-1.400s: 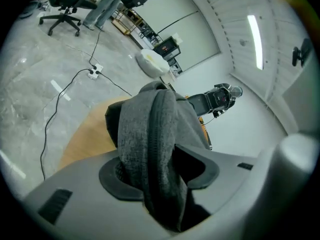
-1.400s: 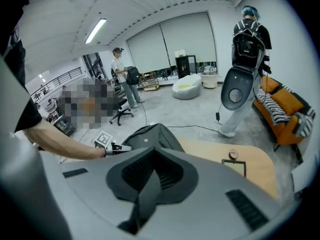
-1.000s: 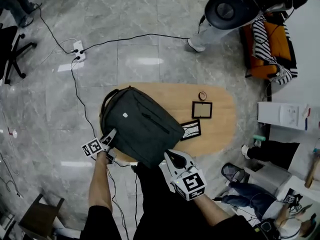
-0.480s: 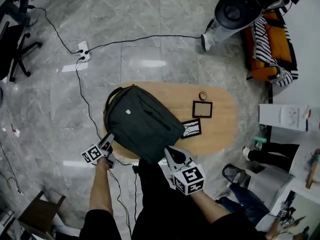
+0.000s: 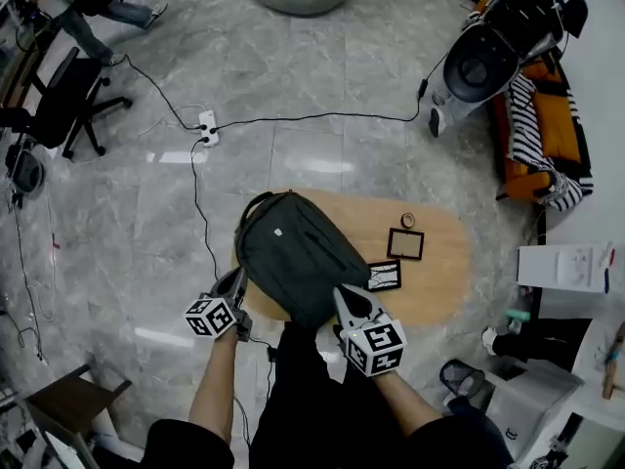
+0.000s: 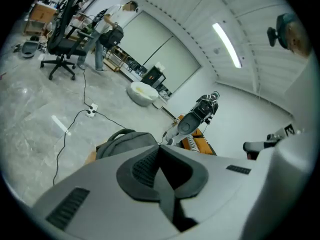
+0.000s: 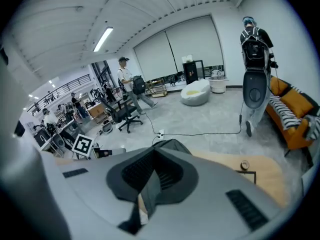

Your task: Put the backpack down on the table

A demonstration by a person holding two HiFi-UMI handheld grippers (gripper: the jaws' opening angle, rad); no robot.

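Resting on counter (image 5: 441, 267): backpack (image 5: 293, 252). Left gripper (image 5: 236, 281) fully closed, empty, just beside its near-left edge. Right gripper (image 5: 345, 297) jaws together too, nothing visible between, at near edge.

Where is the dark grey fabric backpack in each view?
Head view: the dark grey fabric backpack, centre, at the left end of the oval wooden table.
Left gripper view: backpack lower left of centre.
Right gripper view: backpack just below centre.
Shared landmark: the white power strip on the floor.

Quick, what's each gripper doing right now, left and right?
Left gripper: jaws closed, holding nothing.
Right gripper: jaws look closed, nothing visibly held.
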